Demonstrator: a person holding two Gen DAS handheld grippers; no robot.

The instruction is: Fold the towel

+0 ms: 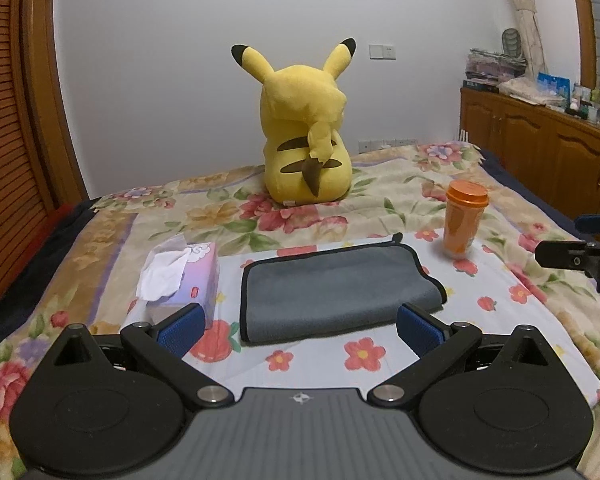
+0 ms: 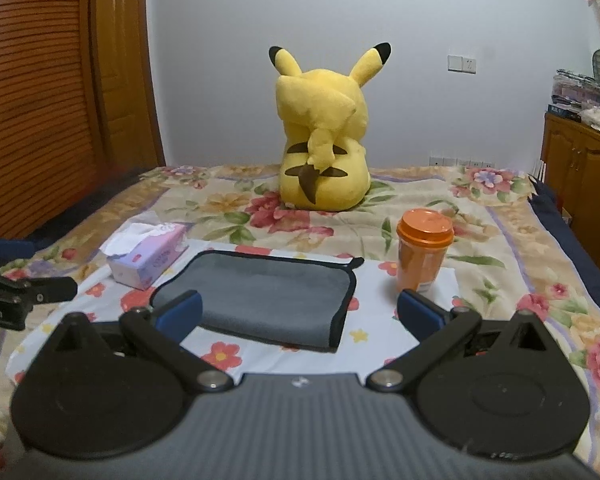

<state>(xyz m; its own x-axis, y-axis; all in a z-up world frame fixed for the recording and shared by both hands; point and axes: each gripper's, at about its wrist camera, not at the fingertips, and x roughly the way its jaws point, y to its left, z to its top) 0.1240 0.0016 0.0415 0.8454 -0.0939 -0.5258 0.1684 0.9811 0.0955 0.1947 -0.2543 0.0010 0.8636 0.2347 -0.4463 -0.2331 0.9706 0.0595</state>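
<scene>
A grey towel with black trim (image 1: 336, 292) lies folded flat on the floral bed sheet (image 1: 380, 360); it also shows in the right wrist view (image 2: 268, 300). My left gripper (image 1: 300, 328) is open and empty, held just in front of the towel's near edge. My right gripper (image 2: 300, 316) is open and empty, also in front of the towel's near edge, its left pad (image 2: 180, 314) overlapping the towel's left end in view. The right gripper's side shows at the right edge of the left wrist view (image 1: 580, 256).
A pink tissue box (image 1: 180, 280) sits left of the towel. An orange lidded cup (image 1: 462, 220) stands at its far right. A yellow plush toy (image 1: 304, 132) sits further back. A wooden cabinet (image 1: 540, 148) stands to the right, wooden doors to the left.
</scene>
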